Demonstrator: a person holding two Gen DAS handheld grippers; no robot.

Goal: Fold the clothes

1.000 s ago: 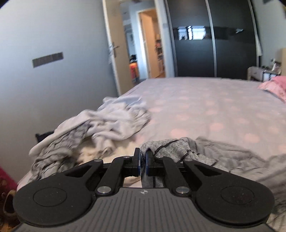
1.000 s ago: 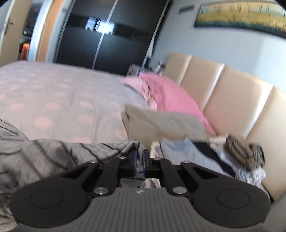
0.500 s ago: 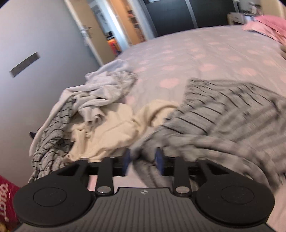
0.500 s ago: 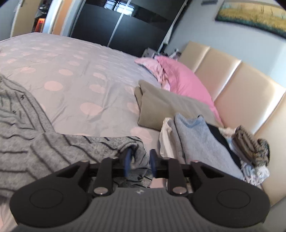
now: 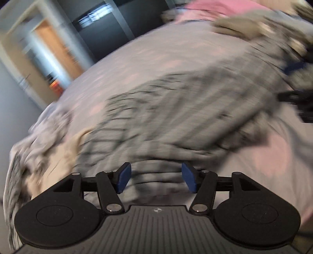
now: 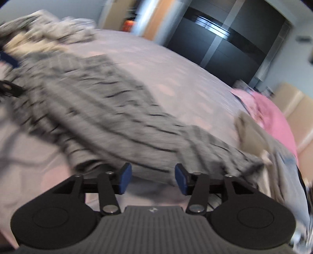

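Left wrist view: the picture is smeared by motion. The left gripper (image 5: 156,180) is spread wide, its blue pads (image 5: 122,180) well apart with nothing pinched between them. Just beyond the pads lies a grey striped garment (image 5: 176,109), spread out across the bed (image 5: 140,58), whose cover is pale lilac with faint pink dots. The garment's near edge runs right in front of the fingertips; whether it touches them cannot be told through the blur. To the left, near the bed's edge, sits a heap of pale clothes (image 5: 39,148), part of it cream and part white with dark stripes. At the far right edge the other gripper (image 5: 297,82) shows as a dark shape with a bit of blue, at the garment's far end. A pink pillow (image 5: 215,5) lies at the top, and a doorway (image 5: 56,54) and a dark wardrobe (image 5: 109,33) stand behind the bed.

Right wrist view: also blurred. The right gripper (image 6: 150,181) is likewise released, blue pads (image 6: 181,181) apart and empty. The striped garment (image 6: 109,115) stretches from just ahead of the pads away to the upper left. A pink pillow (image 6: 273,117) and a beige cushion (image 6: 252,136) lie to the right, with a stack of clothes (image 6: 281,172) near them. The wardrobe (image 6: 225,41) stands beyond.
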